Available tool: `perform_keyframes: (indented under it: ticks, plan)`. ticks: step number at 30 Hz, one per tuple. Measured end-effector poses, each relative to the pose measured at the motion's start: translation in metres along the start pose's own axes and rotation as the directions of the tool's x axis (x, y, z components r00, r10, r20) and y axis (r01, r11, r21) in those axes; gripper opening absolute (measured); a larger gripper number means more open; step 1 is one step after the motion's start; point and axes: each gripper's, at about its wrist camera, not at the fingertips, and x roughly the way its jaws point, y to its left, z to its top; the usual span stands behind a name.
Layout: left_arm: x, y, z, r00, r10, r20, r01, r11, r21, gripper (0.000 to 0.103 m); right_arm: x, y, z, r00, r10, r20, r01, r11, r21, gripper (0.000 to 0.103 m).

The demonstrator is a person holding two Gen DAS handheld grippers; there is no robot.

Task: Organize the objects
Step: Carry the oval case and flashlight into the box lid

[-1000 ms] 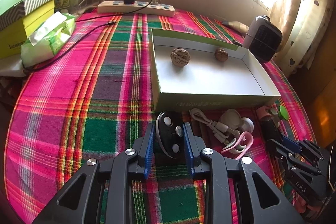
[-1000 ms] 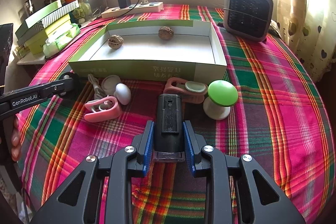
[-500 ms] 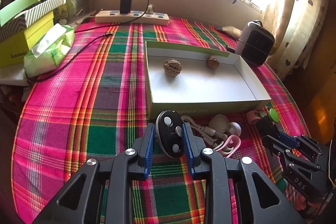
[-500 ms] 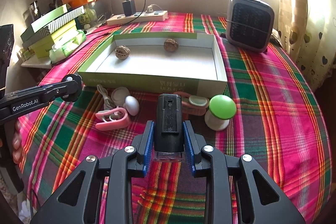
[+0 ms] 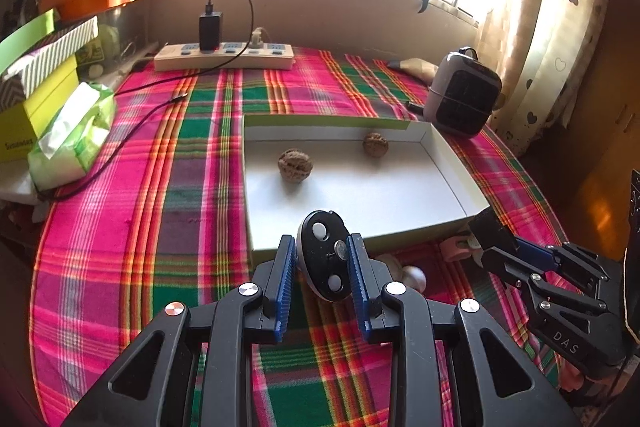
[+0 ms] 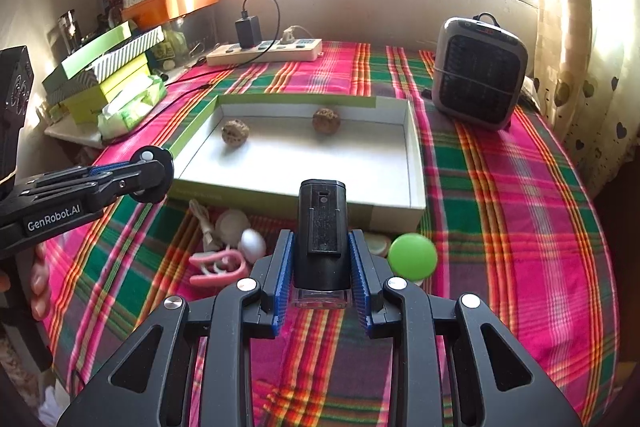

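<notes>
My left gripper [image 5: 322,251] is shut on a black oval disc with white dots [image 5: 322,253], held above the plaid cloth at the near edge of the shallow white box [image 5: 456,183]. My right gripper [image 6: 322,247] is shut on a black rectangular device [image 6: 323,227], raised in front of the same box [image 6: 414,163]. Two walnuts [image 5: 295,165] [image 5: 375,144] lie inside the box. On the cloth below remain a pink clip [image 6: 218,267], a white egg-shaped piece [image 6: 253,245], a white cable [image 6: 204,223] and a green-capped mushroom shape [image 6: 412,255]. The right gripper appears in the left wrist view [image 5: 486,231], and the left gripper in the right wrist view [image 6: 154,173].
A grey heater [image 6: 478,79] stands at the back right. A power strip [image 5: 224,57] with a black charger lies along the far wall. Stacked green boxes [image 5: 36,91] and a tissue pack [image 5: 72,135] sit at the left. A hand [image 6: 38,279] shows at the left edge.
Both grippers have risen from the cloth with their objects, the disc and the black device now hanging higher against the box's front wall.
</notes>
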Motion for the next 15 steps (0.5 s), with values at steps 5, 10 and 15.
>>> perform_keyframes:
  ticks: [5, 10, 15]
  plan:
    - [0.01, -0.008, 0.014, 1.0, -0.017, -0.004, 0.018, 1.0, 0.023, 0.024, 0.006, -0.006, 0.016, 1.0, 0.0, -0.005, 0.0, 1.0, -0.004, 0.029]
    - [0.025, -0.014, 0.028, 0.999, -0.033, -0.018, 0.033, 0.999, 0.035, 0.024, 0.018, -0.016, 0.034, 1.0, 0.0, -0.021, 0.0, 1.0, -0.001, 0.029]
    - [0.041, -0.019, 0.043, 0.999, -0.039, -0.033, 0.04, 0.998, 0.051, 0.024, 0.033, -0.026, 0.051, 0.999, -0.017, -0.035, 0.017, 1.0, -0.004, 0.029]
